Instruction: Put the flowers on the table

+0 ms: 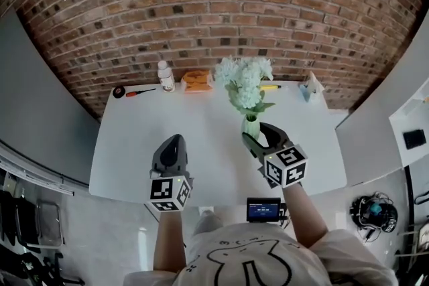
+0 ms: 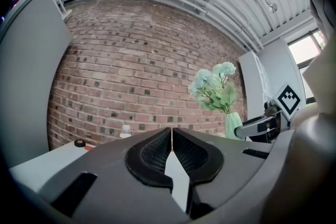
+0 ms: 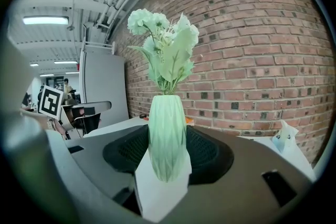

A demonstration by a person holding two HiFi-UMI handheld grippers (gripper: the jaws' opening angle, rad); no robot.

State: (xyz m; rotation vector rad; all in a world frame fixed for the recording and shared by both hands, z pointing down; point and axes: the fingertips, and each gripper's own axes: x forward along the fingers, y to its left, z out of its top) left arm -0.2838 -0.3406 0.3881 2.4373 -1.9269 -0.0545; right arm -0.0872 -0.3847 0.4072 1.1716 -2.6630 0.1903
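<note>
A pale green ribbed vase [image 1: 251,126] with white-green flowers [image 1: 244,80] is over the white table [image 1: 134,137], right of centre. My right gripper [image 1: 255,136] is shut on the vase, which fills the gap between the jaws in the right gripper view [image 3: 167,136], with the flowers [image 3: 165,44] upright above. Whether the vase base touches the table I cannot tell. My left gripper [image 1: 173,145] hovers over the table's near left, shut and empty [image 2: 171,136]. From it the flowers [image 2: 214,89] and vase [image 2: 232,124] appear to the right.
Along the table's far edge by the brick wall lie a tape roll [image 1: 118,92], a screwdriver [image 1: 139,92], a small bottle [image 1: 165,76], an orange item [image 1: 196,80], a yellow pen [image 1: 270,86] and a white-blue pack [image 1: 310,87]. A small screen [image 1: 263,209] sits at the near edge.
</note>
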